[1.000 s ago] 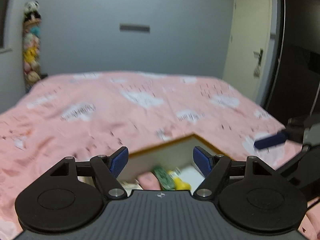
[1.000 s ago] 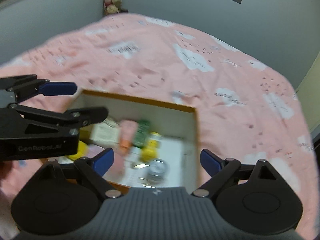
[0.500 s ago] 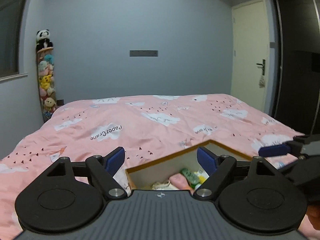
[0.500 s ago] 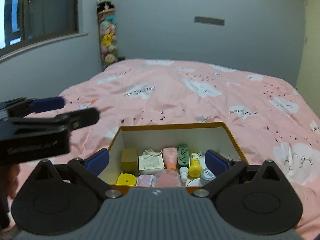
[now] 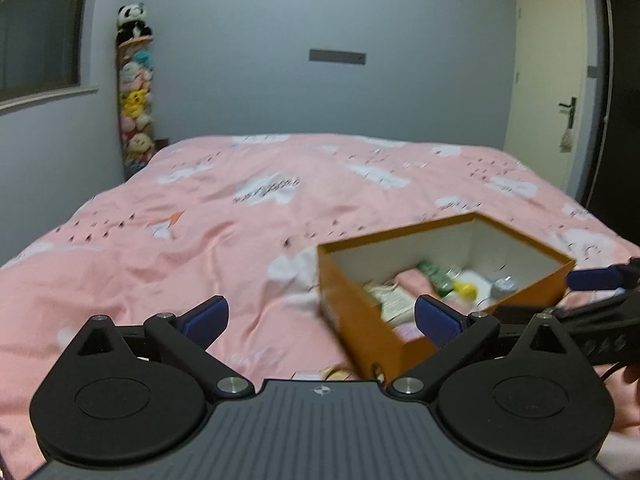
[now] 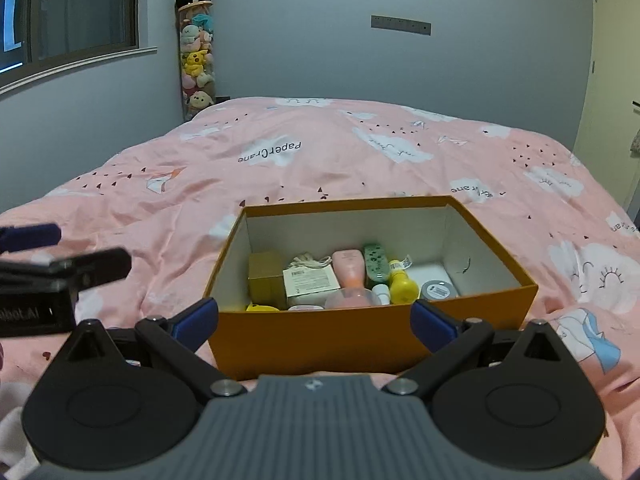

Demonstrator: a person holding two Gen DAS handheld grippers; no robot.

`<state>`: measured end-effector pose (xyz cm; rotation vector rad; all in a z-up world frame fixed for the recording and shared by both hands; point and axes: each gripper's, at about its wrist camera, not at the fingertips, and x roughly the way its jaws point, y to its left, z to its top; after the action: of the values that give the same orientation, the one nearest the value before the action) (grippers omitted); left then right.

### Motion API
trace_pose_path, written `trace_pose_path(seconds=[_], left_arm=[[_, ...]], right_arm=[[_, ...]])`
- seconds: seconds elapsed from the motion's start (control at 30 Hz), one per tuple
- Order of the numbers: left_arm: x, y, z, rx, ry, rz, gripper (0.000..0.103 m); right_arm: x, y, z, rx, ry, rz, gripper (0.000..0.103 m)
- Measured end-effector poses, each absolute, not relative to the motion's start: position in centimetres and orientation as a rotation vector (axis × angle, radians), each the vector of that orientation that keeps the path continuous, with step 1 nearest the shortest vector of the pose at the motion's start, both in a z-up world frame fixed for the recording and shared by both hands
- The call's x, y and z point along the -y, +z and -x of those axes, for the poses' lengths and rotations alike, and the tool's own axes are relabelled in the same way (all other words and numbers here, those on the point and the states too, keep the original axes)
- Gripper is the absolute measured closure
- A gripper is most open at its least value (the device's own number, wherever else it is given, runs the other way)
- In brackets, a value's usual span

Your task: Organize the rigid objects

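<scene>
Both the left gripper (image 5: 320,320) and right gripper (image 6: 314,318), jaws just widened and empty, face the open orange cardboard box (image 6: 372,340) of small toiletries at centre frame on the pink bedspread (image 6: 320,160); approach one item squarely.

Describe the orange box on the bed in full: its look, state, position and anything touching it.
The orange box is an open, lidless rectangular carton, cardboard by its look, orange outside and white inside. It sits upright on the pink bedspread, its long side facing the right wrist camera. Small items lie across its floor, crowded toward the near and left walls, leaving bare floor at the right. Neither gripper touches it; the right gripper hovers open just before its near wall.
</scene>
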<state>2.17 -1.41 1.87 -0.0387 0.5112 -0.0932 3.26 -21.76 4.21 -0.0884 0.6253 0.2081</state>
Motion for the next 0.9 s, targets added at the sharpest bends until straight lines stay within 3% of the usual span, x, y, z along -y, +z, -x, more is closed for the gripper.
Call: trace_pose_path(seconds=[0.4, 0.9], left_arm=[[-0.9, -1.0, -2.5, -0.651, 0.004, 0.15, 0.0], [-0.8, -2.4, -3.4, -0.743, 0.031, 0.157, 0.0]], right_arm=[[21.4, 1.7, -4.4, -0.725, 0.194, 0.084, 0.003], [20.5, 0.9, -4.3, -0.715, 0.219, 0.114, 0.003]])
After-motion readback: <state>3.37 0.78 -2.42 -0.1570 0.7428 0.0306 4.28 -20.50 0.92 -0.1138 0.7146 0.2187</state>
